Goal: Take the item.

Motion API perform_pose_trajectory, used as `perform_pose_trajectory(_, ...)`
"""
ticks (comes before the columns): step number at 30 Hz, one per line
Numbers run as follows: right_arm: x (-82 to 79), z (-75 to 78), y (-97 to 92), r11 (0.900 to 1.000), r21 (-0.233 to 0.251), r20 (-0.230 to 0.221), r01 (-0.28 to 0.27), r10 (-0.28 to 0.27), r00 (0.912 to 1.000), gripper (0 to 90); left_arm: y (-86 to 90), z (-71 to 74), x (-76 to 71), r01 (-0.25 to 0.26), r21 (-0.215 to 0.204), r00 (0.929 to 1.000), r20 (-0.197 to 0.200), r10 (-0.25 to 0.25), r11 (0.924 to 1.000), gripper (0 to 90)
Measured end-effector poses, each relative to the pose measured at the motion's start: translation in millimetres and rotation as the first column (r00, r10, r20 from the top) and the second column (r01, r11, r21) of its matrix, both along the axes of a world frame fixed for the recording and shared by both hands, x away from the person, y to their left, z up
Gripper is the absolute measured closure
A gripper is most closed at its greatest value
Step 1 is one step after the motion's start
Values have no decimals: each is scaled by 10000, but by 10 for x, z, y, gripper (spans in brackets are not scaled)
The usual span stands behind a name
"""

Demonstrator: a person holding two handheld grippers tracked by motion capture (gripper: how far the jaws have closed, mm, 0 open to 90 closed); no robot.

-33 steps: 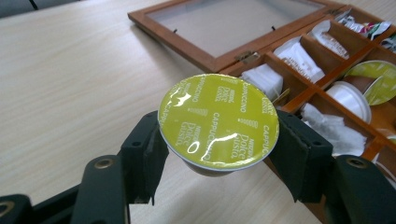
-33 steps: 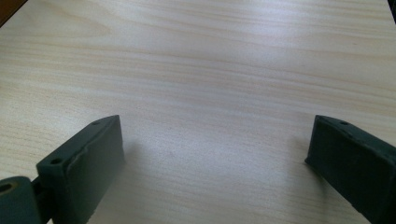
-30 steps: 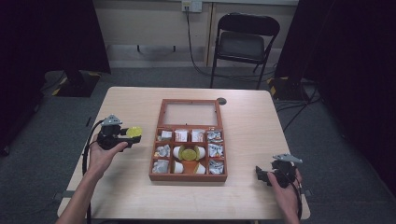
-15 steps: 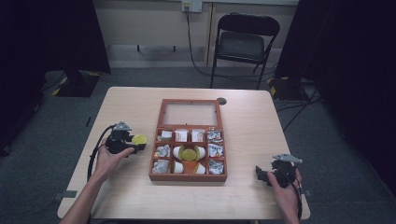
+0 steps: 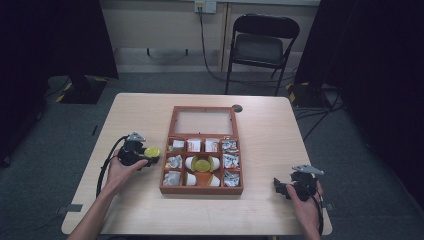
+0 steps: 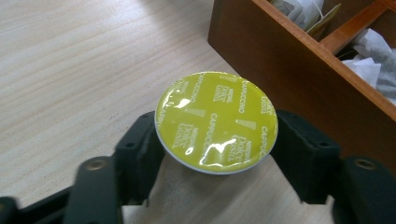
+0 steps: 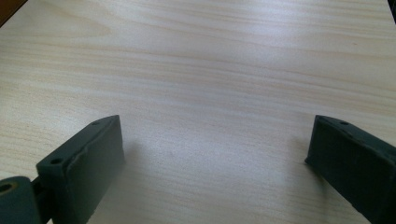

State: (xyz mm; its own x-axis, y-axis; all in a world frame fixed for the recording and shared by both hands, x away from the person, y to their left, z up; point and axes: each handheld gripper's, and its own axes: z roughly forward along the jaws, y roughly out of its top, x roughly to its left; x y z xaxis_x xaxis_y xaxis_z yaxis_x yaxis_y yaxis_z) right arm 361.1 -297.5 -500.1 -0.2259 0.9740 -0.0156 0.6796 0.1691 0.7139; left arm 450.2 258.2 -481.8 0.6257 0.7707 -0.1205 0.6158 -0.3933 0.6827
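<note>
A yellow-lidded cappuccino capsule (image 6: pixel 216 122) stands on the table just left of the wooden box (image 6: pixel 280 56). My left gripper (image 6: pixel 215 135) straddles it; its jaws have just been opening and now stand at the lid's rim without pressing. In the high view the capsule (image 5: pixel 151 151) sits between the left gripper (image 5: pixel 152 155) and the box's left wall (image 5: pixel 163 170). Another yellow capsule (image 5: pixel 202 164) lies in the box's middle compartment. My right gripper (image 7: pixel 215 135) rests open over bare wood near the table's front right (image 5: pixel 278 188), holding nothing.
The box's compartments hold tea bags (image 5: pixel 229 146) and white capsules (image 5: pixel 191 179); its glass lid (image 5: pixel 202 121) lies open toward the back. A black folding chair (image 5: pixel 260 47) stands behind the table. A small dark disc (image 5: pixel 237 108) lies near the far edge.
My left gripper has carried the yellow capsule to the right and down, ending low beside the box's left wall. The right gripper has kept still.
</note>
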Motion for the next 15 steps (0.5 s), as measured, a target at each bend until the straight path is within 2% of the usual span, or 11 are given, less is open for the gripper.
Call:
perform_pose_trajectory(2, 0, 0, 0, 10000, -1, 2, -2, 2, 10000, 30, 5, 6, 4, -154, -17, 9998, 91, 154, 9999, 290)
perform_pose_trajectory(3, 0, 0, 0, 10000, 0, 0, -1, 1, 10000, 30, 14, 13, 5, -182, -190, 9998, 122, 184, 9997, 274)
perform_pose_trajectory(5, 0, 0, 0, 10000, -1, 0, -1, 1, 10000, 30, 21, 27, 1, -297, -277, 9993, 209, 303, 9992, 242)
perform_pose_trajectory(12, 0, 0, 0, 10000, -1, 1, 0, 0, 10000, 30, 98, 82, -20, -278, -333, 9989, 380, 291, 9991, 213)
perform_pose_trajectory(15, 0, 0, 0, 10000, 1, 2, -1, 1, 10000, 30, 131, 127, -38, -408, -564, 9975, 560, 440, 9976, 209)
